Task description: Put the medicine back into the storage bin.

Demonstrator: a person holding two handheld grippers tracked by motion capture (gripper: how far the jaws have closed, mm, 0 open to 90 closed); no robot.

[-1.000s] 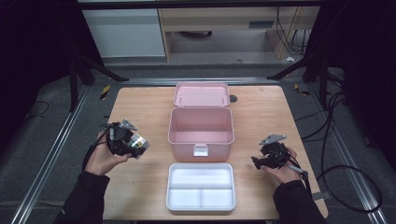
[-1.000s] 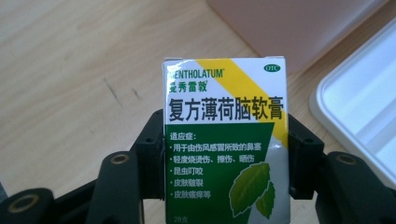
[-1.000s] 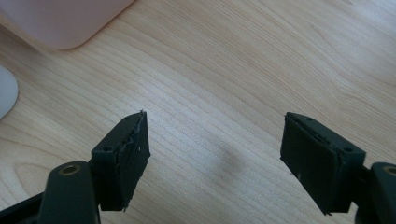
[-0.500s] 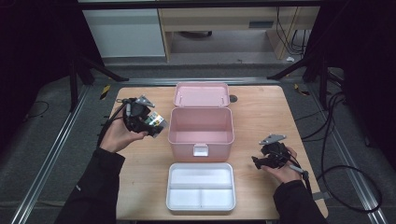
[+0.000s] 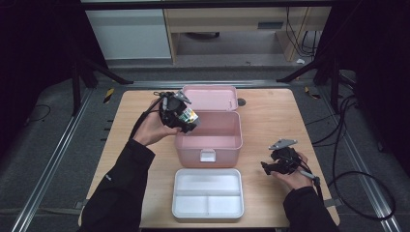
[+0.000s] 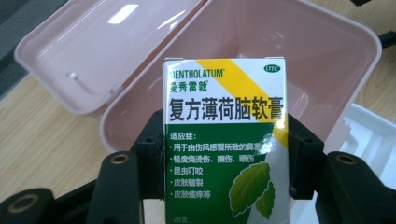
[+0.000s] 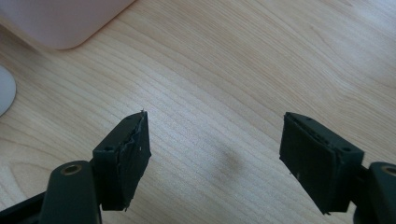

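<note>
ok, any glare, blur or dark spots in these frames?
High view: surroundings fall to black, table evenly lit. Left gripper view: Mentholatum box sharp, print legible; window glare on the pink case lid. Right gripper view: wood grain crisp, soft shadow between the open jaws.

Three cameras: one high up, two riding on the grippers.

The table (image 5: 270, 121) is seen from above and from the person's side, far enough for all of it to be shown. The pink box (image 6: 299, 51) is looked into from very close along the left gripper (image 6: 227, 154), and the same box (image 5: 208, 130) is seen from the high view. The bare wood (image 7: 261, 70) is looked down on from close along the right gripper (image 7: 215, 154), with a box corner (image 7: 56, 23) shared.
</note>
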